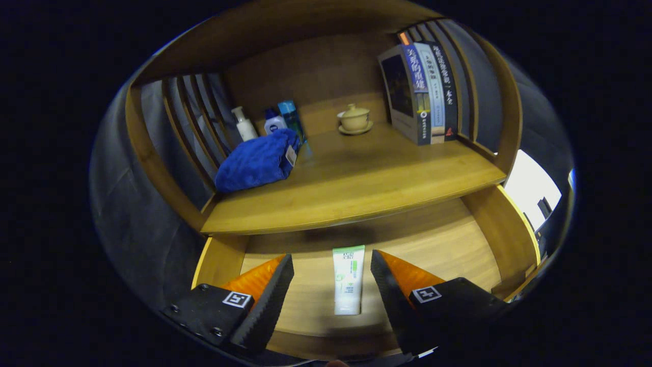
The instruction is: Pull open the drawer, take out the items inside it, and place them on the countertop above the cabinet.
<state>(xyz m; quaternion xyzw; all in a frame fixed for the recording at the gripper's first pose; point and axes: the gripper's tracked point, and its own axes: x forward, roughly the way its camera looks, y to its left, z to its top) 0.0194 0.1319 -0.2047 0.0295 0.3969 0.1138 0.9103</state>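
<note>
The tongs (332, 285) are hanging wide open over the pulled-out drawer (448, 244), holding nothing. A white tube (349, 278) is lying flat between the fingers, probably about to be picked up. At twelve o'clock, the wooden surface (356, 188) is waiting, carrying a blue towel (254, 162), bottles (267, 122), a lidded cup (355, 119) and books (423, 92).

I see my gripper (332, 278) with its fingers spread wide over the open wooden drawer (453, 244), a white-and-green tube (348, 279) lying flat between them untouched, and beyond it the wooden tabletop (356, 188) carrying a folded blue towel (257, 160).
</note>
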